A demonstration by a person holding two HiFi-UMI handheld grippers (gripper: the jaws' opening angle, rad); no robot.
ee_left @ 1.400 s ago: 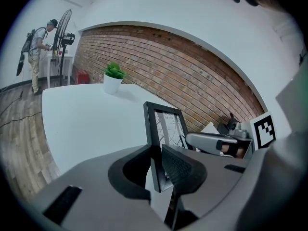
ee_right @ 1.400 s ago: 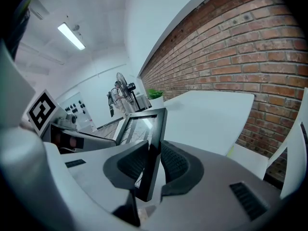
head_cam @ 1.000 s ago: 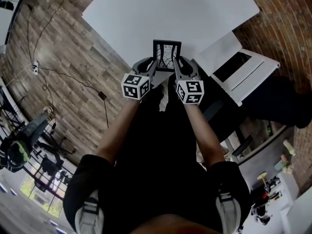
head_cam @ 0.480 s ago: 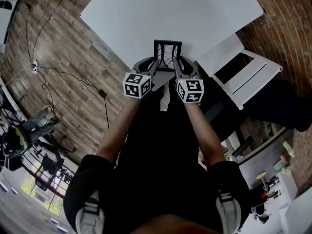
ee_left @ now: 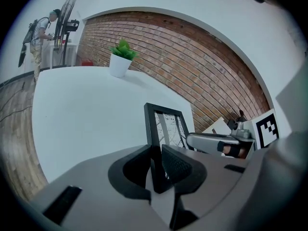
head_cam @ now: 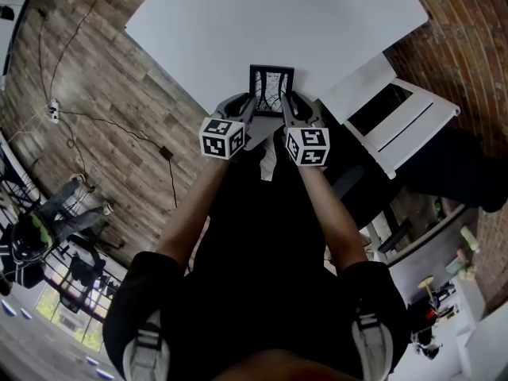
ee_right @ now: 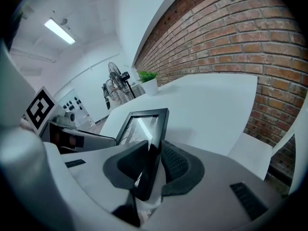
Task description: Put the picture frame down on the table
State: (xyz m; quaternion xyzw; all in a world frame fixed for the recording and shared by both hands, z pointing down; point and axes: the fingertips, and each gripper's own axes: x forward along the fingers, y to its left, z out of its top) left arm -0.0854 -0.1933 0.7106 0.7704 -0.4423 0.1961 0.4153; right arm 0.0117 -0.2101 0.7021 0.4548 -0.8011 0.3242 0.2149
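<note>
— Which step is the person on?

— Judging by the grip, the carry. The left gripper (ee_left: 155, 162) has its jaws pinched on the left side rail of the picture frame (head_cam: 271, 87). The right gripper (ee_right: 153, 160) is clamped on the right rail the same way. The frame stands upright between them, at 12 o'clock from the marker cubes, over the near edge of the white table (head_cam: 238, 22). Its bottom rail is hidden behind the jaws, so whether it touches the tabletop cannot be told.

— And the next move?

— Probably lowering both sides evenly, tipping the frame flat or onto its foot, then parting both pairs of jaws together so it doesn't twist.

— The count?

— One frame, two grippers, one table. Also one potted plant (ee_left: 121, 57) at 11 o'clock in the left gripper view, one standing fan (ee_left: 67, 25) beyond it, and one white chair (head_cam: 397, 113) at 3 o'clock from the frame.
</note>
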